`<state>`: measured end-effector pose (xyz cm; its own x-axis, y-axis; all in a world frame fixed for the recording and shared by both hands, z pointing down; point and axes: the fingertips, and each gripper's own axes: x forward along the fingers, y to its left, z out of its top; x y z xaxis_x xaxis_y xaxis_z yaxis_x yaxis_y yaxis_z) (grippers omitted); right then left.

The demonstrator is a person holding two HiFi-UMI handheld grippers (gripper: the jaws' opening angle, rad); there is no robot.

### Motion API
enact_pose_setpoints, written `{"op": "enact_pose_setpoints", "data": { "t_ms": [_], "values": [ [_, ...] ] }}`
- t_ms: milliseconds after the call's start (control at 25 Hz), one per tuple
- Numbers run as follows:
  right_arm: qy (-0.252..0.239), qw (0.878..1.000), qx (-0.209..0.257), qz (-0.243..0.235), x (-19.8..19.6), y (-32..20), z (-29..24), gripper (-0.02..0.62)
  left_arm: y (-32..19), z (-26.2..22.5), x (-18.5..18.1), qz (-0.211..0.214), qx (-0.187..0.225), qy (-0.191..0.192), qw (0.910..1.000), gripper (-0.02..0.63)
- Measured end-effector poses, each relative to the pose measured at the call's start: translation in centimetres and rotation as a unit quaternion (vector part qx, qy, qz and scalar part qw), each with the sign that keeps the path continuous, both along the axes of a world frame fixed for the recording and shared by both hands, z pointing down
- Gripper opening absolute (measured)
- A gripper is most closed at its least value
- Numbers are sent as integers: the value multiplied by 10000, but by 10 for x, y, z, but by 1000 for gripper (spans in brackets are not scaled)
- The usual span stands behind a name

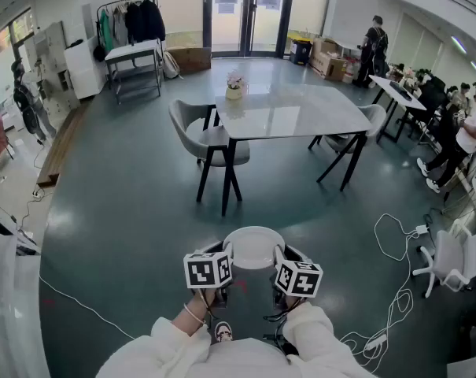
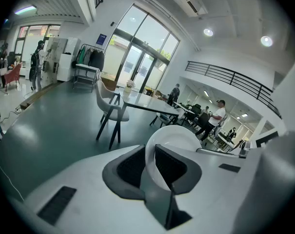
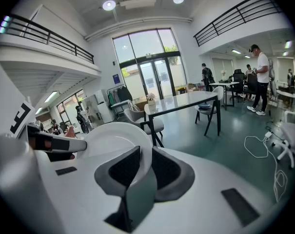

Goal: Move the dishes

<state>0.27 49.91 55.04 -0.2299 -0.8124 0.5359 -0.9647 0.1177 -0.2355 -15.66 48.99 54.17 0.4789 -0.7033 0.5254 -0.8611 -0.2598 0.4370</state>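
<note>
Mid-carry: my left gripper (image 1: 226, 253) and right gripper (image 1: 280, 253) each pinch the plate (image 1: 253, 246) between them; next, probably, the table (image 1: 300, 120) ahead.

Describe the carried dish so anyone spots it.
From the white table mid-room, drop to the person at the head view's bottom edge. The round white plate sits between two marker cubes, its rim clamped by the left gripper and right gripper.

Bright daylight through glass doors (image 1: 241, 10); fisheye edges; floor glare.
</note>
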Motion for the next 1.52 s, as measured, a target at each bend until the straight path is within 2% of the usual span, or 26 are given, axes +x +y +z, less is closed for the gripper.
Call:
{"op": "enact_pose_setpoints", "data": {
  "t_ms": [360, 760, 1120, 1520],
  "values": [
    [28, 10000, -41, 31, -4, -15, 2, 127, -18, 1, -5, 18, 8, -26, 10000, 66],
    [-159, 9997, -177, 90, -15, -35, 8, 130, -44, -1, -15, 120, 130, -96, 9998, 66],
    [-113, 9995, -275, 114, -26, -40, 13, 130, -48, 3, -25, 179, 102, -46, 9998, 66],
    [-84, 9992, -383, -85, -39, -59, 20, 132, -65, 11, -38, 21, 23, -88, 10000, 66]
  ]
}}
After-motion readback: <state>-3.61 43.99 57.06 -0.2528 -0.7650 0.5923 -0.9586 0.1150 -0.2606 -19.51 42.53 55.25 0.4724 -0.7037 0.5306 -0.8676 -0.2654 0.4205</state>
